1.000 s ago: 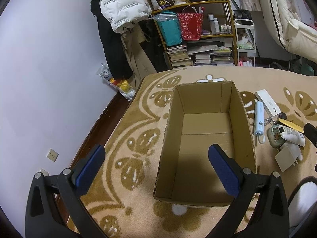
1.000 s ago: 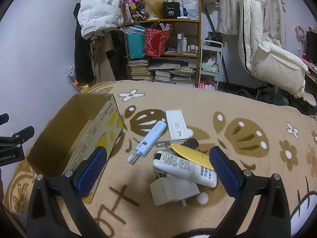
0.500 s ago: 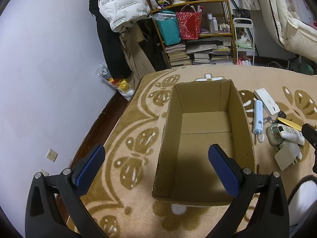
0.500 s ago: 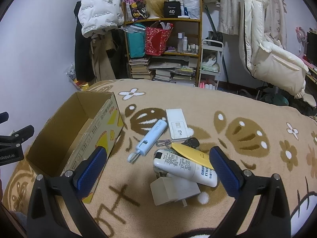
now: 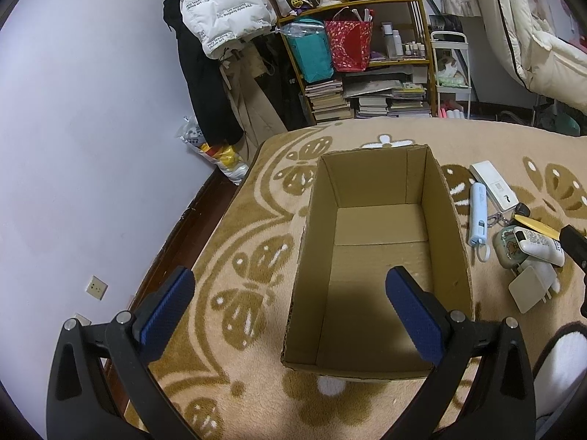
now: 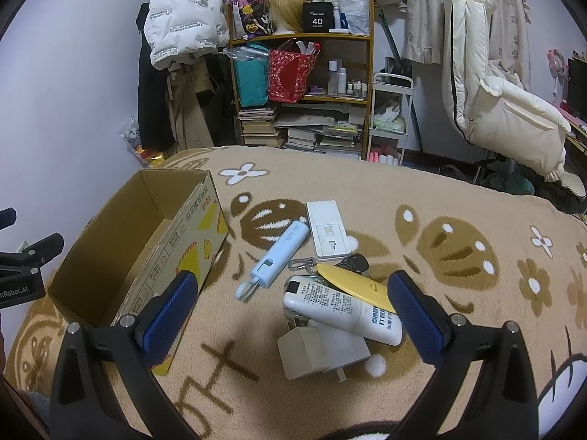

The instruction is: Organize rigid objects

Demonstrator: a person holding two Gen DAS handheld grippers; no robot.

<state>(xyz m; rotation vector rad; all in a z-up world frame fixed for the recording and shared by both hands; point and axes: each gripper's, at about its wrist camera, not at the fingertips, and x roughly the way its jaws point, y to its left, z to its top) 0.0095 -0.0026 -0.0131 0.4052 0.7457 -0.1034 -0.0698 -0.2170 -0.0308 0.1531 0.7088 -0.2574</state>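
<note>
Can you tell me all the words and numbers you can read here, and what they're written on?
"40" with "COLORS" beneath: black box on the top shelf.
"nRobot.AI", cut off at the frame edge: the left tongs seen from the right wrist.
White puffer jacket: repeated print, too blurred to read.
Cardboard box: side print too small.
White tube: label too small.
Pink packet: lettering unclear.

A wooden bookshelf [image 6: 301, 88] is standing against the far wall; a red bag [image 6: 290, 75] and teal bag [image 6: 251, 80] are sitting on its middle shelf; a white puffer jacket [image 6: 183, 18] is hanging left of it; a patterned blanket [image 6: 440, 201] is spreading out before it.
</note>
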